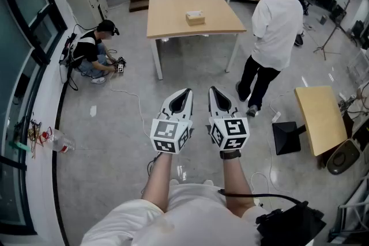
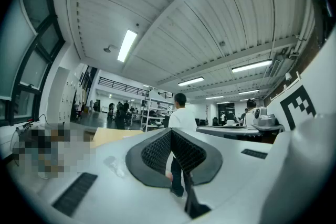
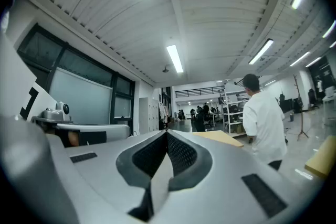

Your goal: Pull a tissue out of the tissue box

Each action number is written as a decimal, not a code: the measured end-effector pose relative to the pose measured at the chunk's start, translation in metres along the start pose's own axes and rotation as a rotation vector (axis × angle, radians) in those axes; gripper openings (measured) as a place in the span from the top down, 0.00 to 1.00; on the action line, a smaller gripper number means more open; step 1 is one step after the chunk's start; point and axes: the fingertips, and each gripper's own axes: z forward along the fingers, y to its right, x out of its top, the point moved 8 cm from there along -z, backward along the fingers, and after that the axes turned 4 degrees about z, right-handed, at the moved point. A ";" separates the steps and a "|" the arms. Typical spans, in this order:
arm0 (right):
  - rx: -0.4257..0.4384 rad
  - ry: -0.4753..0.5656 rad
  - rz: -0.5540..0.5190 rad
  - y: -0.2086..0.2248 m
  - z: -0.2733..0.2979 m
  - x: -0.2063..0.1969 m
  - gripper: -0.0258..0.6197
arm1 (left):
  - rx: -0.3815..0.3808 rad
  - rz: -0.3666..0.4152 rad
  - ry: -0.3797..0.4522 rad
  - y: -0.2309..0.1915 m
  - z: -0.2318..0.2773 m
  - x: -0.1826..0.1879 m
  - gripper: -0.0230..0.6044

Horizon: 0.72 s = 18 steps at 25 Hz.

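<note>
Both tools held out level, side by side above bare floor. Left gripper (image 1: 181, 99): jaws pressed together at the tips, nothing between them. Right gripper (image 1: 215, 97): jaws likewise pressed together, nothing pinched.

Tissue box (image 1: 195, 18) sits on a light wooden table (image 1: 167, 20), towards the table's far side. It is well apart from both grippers, straight ahead of them.

A person in a white shirt (image 1: 277, 26) stands just right of the table, back turned. Another person (image 1: 94, 53) crouches on the floor to the table's left, near the dark window wall.
</note>
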 end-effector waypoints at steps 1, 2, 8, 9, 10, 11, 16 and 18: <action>-0.003 0.001 -0.004 0.008 -0.003 0.000 0.96 | 0.000 0.005 -0.001 0.007 0.005 -0.002 0.96; -0.006 0.002 -0.007 0.015 -0.006 0.001 0.96 | 0.001 0.009 -0.002 0.013 0.010 -0.003 0.96; -0.005 -0.004 -0.012 0.051 -0.027 0.005 0.96 | 0.055 0.005 -0.007 0.045 0.031 -0.004 0.96; -0.001 -0.007 -0.012 0.056 -0.031 0.003 0.96 | 0.064 0.006 -0.007 0.050 0.034 -0.006 0.96; 0.003 -0.010 -0.010 0.061 -0.035 0.001 0.96 | 0.070 0.010 -0.008 0.057 0.037 -0.008 0.96; 0.007 -0.012 -0.006 0.066 -0.039 -0.002 0.96 | 0.075 0.018 -0.010 0.063 0.040 -0.011 0.96; 0.031 -0.022 0.015 0.089 -0.059 -0.011 0.96 | 0.110 0.059 -0.038 0.099 0.051 -0.026 0.96; 0.035 -0.015 0.045 0.099 -0.066 -0.013 0.96 | 0.109 0.050 -0.047 0.112 0.051 -0.032 0.96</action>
